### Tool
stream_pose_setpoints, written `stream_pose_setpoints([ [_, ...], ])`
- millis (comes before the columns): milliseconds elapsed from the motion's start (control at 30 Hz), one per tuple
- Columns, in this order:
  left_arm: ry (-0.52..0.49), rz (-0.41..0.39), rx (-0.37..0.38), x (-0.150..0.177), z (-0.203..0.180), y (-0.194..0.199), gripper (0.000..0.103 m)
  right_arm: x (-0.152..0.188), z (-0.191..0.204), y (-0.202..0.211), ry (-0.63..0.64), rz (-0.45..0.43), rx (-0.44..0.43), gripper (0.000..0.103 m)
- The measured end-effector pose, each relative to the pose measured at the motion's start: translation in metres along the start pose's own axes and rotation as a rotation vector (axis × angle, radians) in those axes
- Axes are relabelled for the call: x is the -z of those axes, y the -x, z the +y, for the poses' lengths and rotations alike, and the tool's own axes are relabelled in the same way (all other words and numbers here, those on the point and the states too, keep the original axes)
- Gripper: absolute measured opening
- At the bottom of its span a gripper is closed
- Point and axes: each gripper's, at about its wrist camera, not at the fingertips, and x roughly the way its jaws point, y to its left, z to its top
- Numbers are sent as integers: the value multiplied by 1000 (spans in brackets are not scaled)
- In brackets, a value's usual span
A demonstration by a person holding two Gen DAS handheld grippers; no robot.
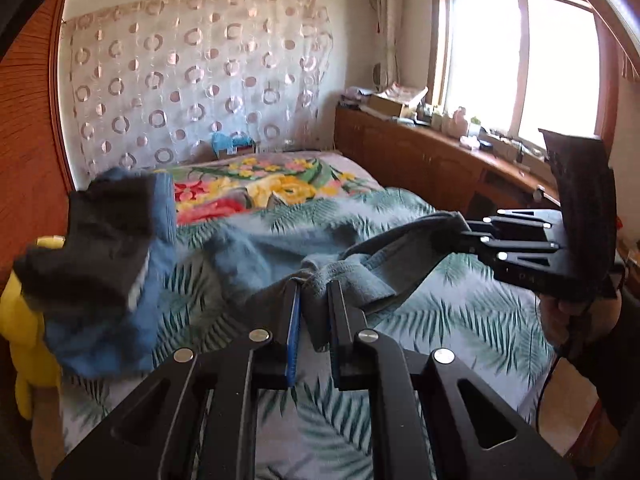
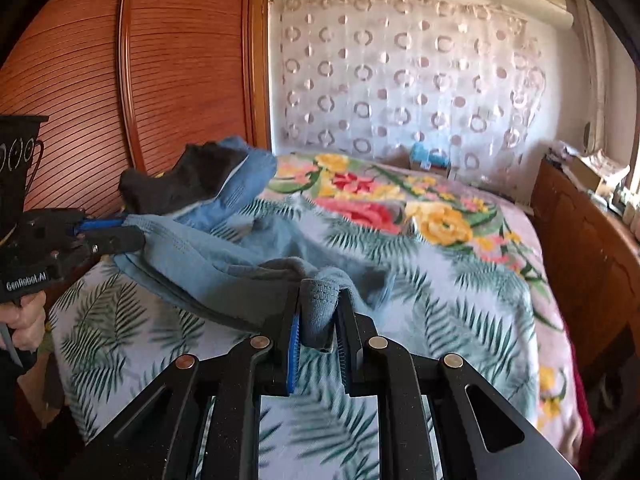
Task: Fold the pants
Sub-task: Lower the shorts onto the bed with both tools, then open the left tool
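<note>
Grey-blue pants (image 1: 256,252) hang between my two grippers above the bed, their far part resting on the bedspread. My left gripper (image 1: 314,292) is shut on a bunched edge of the pants. In the left wrist view my right gripper (image 1: 466,230) comes in from the right and grips the other end. In the right wrist view my right gripper (image 2: 318,308) is shut on a fold of the pants (image 2: 192,256), and my left gripper (image 2: 120,234) holds the edge at the far left.
The bed (image 2: 460,300) has a palm-leaf sheet and a floral blanket (image 2: 380,204). A blue and black garment pile (image 1: 112,248) lies at the bed's left side, by a yellow toy (image 1: 24,320). A wooden cabinet (image 1: 420,156) runs along the right, a wardrobe (image 2: 160,60) on the left.
</note>
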Motion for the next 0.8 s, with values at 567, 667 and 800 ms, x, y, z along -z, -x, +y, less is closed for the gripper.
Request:
stream_pose_setpoints([
  [567, 64, 132, -1, 71, -2, -22, 14, 21, -10, -23, -109, 121, -18, 16],
  [667, 71, 145, -13, 77, -2, -26, 14, 19, -8, -19, -107, 129, 4, 16],
  [800, 107, 162, -24, 81, 2, -31, 18, 12, -7, -17, -92, 148, 26, 16],
])
